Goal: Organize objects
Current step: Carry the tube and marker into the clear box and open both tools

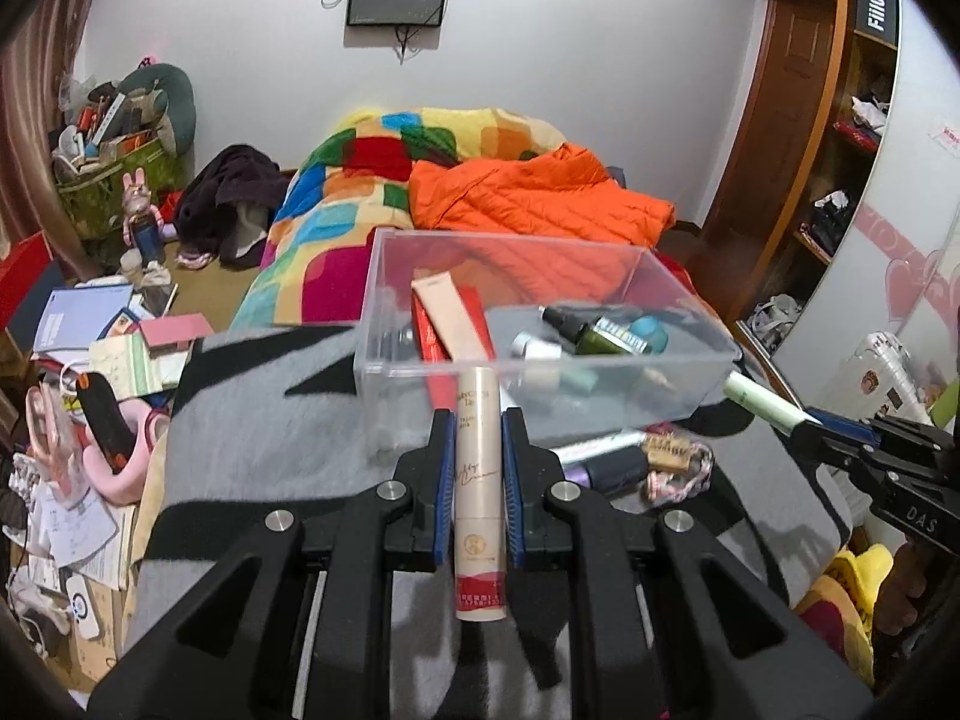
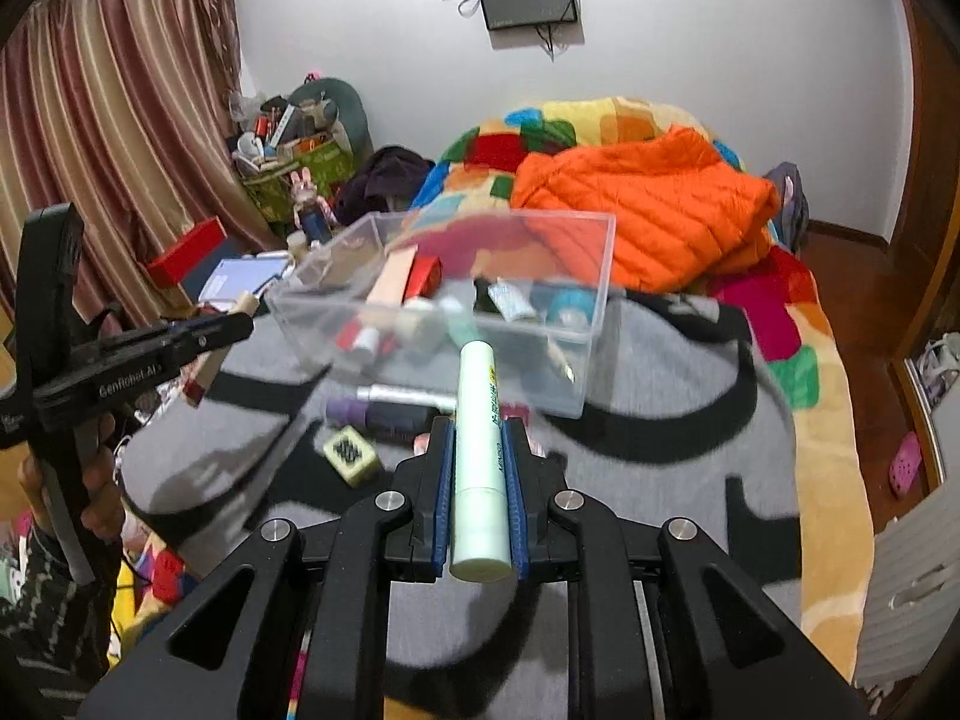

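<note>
My left gripper (image 1: 478,420) is shut on a beige tube with a red end (image 1: 478,480), held lengthwise between the blue pads just in front of the clear plastic box (image 1: 372,300). The box holds a pink tube, a red carton, a green bottle (image 1: 606,333) and small jars. My right gripper (image 2: 478,426) is shut on a pale green tube (image 2: 480,450), which points at the clear box (image 2: 594,360). Each gripper shows in the other view: the right gripper (image 1: 804,426) at the right, the left gripper (image 2: 240,324) at the left, held by a hand.
Loose on the grey-and-black blanket (image 2: 660,480) before the box lie a purple-and-black tube (image 2: 384,414), a silver pen (image 2: 408,394) and a small square brush (image 2: 351,453). An orange jacket (image 1: 540,198) lies on the colourful quilt behind. Clutter fills the floor at left (image 1: 90,360).
</note>
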Demonstrator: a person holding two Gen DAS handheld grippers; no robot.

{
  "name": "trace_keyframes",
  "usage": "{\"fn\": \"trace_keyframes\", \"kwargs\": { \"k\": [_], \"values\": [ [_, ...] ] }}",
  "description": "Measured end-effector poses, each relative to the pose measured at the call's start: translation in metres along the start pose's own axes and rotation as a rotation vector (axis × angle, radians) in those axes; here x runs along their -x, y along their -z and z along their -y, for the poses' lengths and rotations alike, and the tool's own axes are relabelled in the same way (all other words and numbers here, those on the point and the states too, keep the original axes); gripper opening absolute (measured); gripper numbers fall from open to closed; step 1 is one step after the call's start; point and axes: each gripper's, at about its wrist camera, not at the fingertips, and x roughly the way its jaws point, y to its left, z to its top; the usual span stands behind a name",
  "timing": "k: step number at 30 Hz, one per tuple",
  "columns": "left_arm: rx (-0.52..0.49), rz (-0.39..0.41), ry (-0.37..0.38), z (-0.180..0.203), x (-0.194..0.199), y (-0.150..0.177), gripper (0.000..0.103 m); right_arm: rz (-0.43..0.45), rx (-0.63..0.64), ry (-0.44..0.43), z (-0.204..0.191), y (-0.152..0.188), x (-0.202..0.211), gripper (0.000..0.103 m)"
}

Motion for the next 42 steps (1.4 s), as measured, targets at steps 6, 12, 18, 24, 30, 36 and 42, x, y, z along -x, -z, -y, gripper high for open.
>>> {"fn": "trace_keyframes", "kwargs": {
  "k": [6, 12, 18, 24, 30, 36, 42],
  "values": [
    [0.004, 0.018, 0.012, 0.001, -0.007, -0.016, 0.014, 0.042, 0.018, 0.018, -0.003, -0.024, -0.01, 0.014],
    [0.012, 0.029, -0.023, -0.006, -0.019, -0.031, 0.014, 0.068, -0.001, 0.022, 0.003, -0.049, -0.024, 0.014],
    [0.046, 0.007, -0.004, -0.019, -0.034, -0.047, 0.014, 0.057, -0.021, 0.013, 0.006, -0.068, -0.046, 0.014],
    [0.091, -0.074, 0.063, -0.028, -0.063, -0.057, 0.014, -0.006, -0.019, 0.01, 0.008, -0.077, -0.078, 0.014],
    [0.096, -0.127, 0.075, -0.024, -0.087, -0.059, 0.014, -0.071, -0.034, 0.001, 0.013, -0.076, -0.107, 0.014],
    [0.084, -0.174, 0.102, -0.017, -0.097, -0.054, 0.014, -0.104, 0.018, 0.001, 0.003, -0.071, -0.122, 0.014],
    [0.045, -0.162, 0.086, -0.008, -0.092, -0.051, 0.015, -0.102, 0.063, 0.024, -0.007, -0.069, -0.118, 0.023]
  ]
}}
